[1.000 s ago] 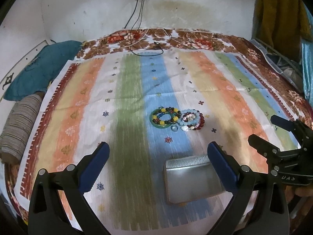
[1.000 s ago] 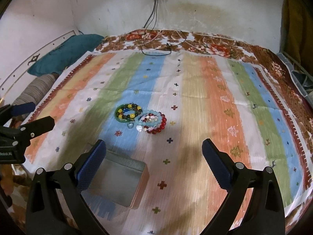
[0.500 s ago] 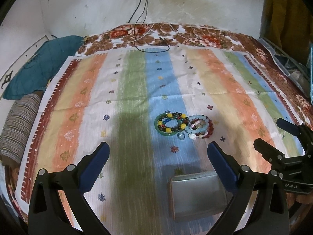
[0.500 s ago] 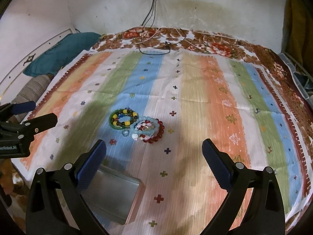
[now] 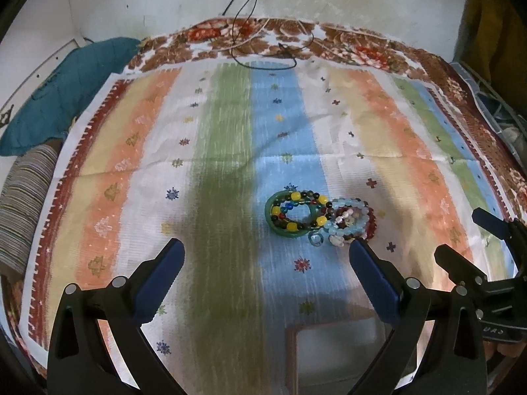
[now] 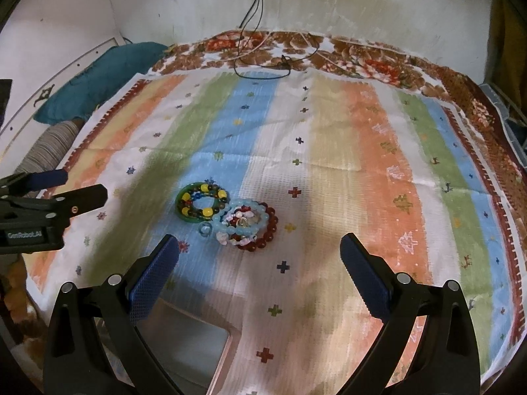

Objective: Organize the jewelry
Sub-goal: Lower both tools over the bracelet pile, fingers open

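**A:** What worries you from here?

**B:** The pile. In my right wrist view the green bangle [image 6: 184, 209] with the multicoloured bead bracelet [image 6: 204, 196] on it sits left of centre, touching the pale blue bead bracelet [image 6: 242, 220] and the dark red bead bracelet [image 6: 268, 230] stacked beside it. A small clear ring [image 6: 205, 229] lies just below them. If I pinch one strand, I reckon its neighbours could drag along, and the ring looks easy to flick away across the striped cloth [image 6: 378, 164].

**A:** Your grippers?

**B:** Both spread wide, nothing in them. My right gripper [image 6: 258, 271] hangs above the cloth just below the pile; my left gripper [image 5: 265, 271] does too, in its own view.

**A:** And the box?

**B:** The open box [image 6: 184, 342] sits at lower left, partly behind my finger. What I can see of the inside looks empty; all jewelry is on the cloth.
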`<state>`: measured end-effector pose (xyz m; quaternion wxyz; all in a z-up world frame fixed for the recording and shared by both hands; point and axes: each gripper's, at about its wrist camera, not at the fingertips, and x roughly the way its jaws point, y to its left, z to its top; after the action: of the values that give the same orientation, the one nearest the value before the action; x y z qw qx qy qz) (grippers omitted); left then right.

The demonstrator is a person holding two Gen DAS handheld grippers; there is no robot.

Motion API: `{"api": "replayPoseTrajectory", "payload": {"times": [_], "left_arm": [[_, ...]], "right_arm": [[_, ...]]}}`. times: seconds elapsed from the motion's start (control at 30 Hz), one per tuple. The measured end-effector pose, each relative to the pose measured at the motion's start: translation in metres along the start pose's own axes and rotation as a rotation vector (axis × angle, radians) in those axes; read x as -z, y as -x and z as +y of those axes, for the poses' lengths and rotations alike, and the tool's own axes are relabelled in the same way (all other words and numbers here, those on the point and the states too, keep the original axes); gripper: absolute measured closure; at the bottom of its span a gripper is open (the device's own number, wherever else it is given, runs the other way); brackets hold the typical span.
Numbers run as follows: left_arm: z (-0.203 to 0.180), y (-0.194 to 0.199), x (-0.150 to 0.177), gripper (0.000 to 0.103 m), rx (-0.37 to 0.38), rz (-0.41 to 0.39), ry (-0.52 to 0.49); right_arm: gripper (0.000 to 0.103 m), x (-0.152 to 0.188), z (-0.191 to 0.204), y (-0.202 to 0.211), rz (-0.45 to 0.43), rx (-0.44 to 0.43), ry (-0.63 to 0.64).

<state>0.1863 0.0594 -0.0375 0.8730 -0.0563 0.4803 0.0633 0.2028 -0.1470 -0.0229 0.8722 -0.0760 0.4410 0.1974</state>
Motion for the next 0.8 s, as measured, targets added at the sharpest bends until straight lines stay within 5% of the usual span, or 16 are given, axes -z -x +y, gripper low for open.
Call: {"api": "replayPoseTrajectory", "payload": {"times": [0.8], "left_arm": [[0.013, -0.072, -0.017, 0.006, 0.034, 0.158, 0.101]], "right_arm": [[0.004, -0.017, -0.002, -0.066, 0.091, -0.026, 0.038]]}}
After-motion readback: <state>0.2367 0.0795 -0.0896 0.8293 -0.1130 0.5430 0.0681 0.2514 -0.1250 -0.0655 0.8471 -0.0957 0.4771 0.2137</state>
